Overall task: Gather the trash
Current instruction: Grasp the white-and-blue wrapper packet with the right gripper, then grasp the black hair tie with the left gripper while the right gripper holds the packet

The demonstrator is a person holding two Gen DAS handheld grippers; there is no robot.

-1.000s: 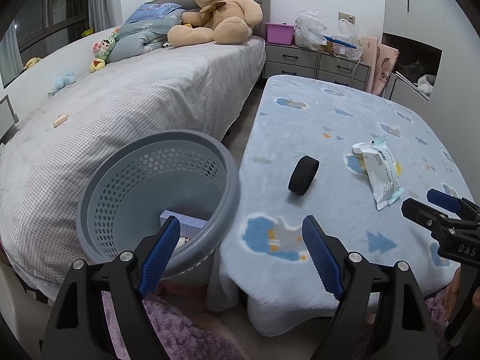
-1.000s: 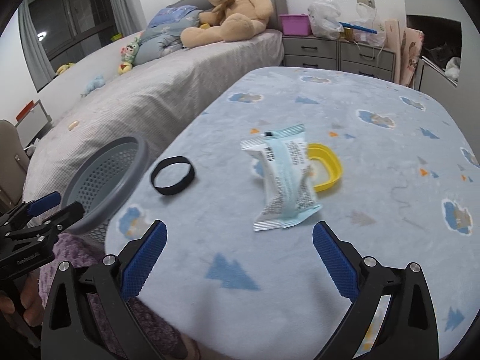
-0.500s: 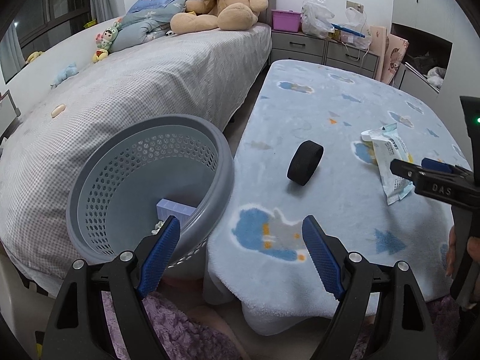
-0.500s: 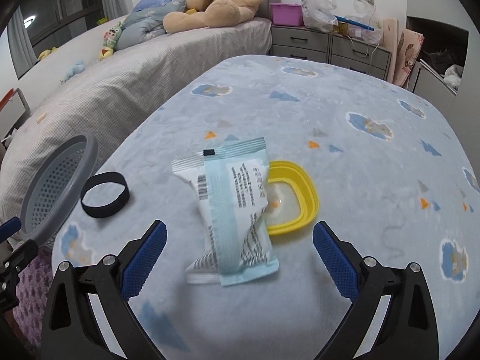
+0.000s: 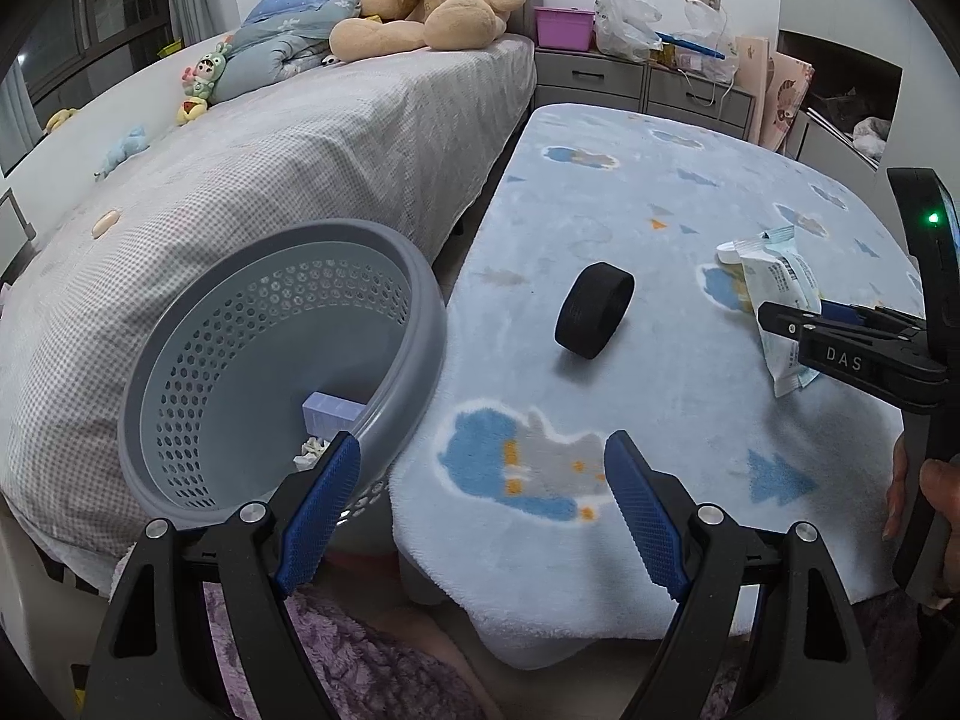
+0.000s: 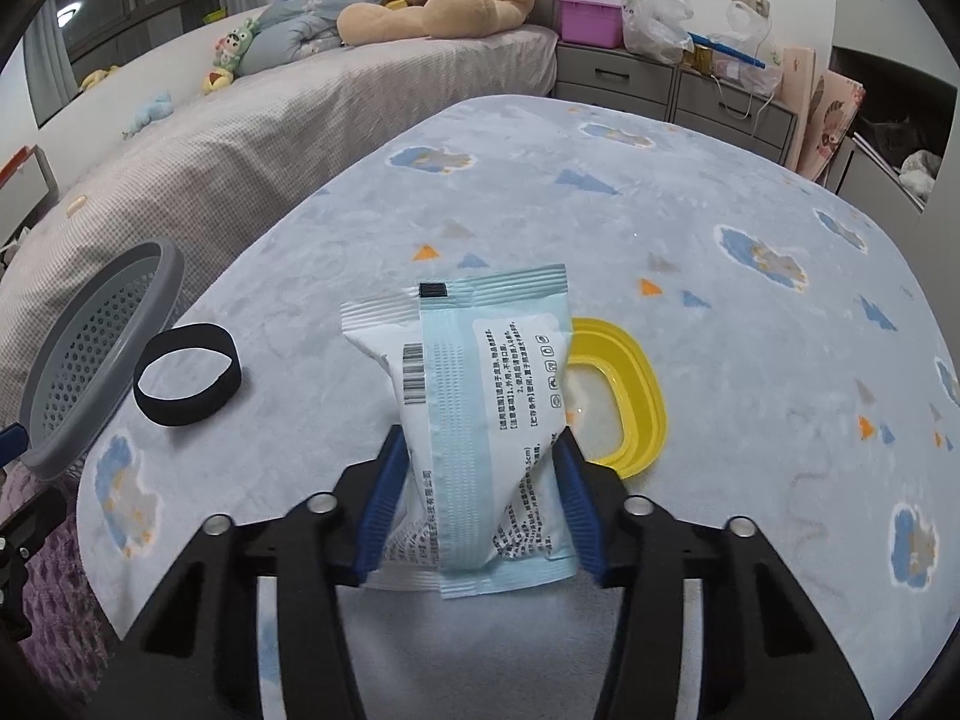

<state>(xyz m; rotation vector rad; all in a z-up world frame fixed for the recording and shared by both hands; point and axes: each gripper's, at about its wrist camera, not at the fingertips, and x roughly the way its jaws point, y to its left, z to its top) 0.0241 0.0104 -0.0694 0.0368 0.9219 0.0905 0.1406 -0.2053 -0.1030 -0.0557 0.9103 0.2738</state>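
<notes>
A white and pale blue wrapper packet [image 6: 480, 396] lies on the blue patterned table cover. My right gripper [image 6: 480, 480] is shut on the packet's near end; it also shows from the side in the left wrist view [image 5: 780, 324], with the packet [image 5: 780, 282] in its fingers. My left gripper [image 5: 480, 504] is open and empty at the table's near edge, beside the grey perforated basket [image 5: 180, 360]. The basket holds a pale box [image 5: 330, 411] and crumpled paper [image 5: 312, 450]. A black band [image 5: 591, 318] stands on edge on the table [image 6: 186, 381].
A yellow lid [image 6: 624, 396] lies partly under the packet. The bed [image 5: 270, 168] with a teddy bear [image 5: 432, 6] runs along the left. Grey drawers [image 5: 642, 81] with bags stand at the back. A purple rug [image 5: 360, 672] lies below.
My right gripper moved forward over the packet and closed on its near end. The left gripper stayed open, drifting slightly nearer the table edge.
</notes>
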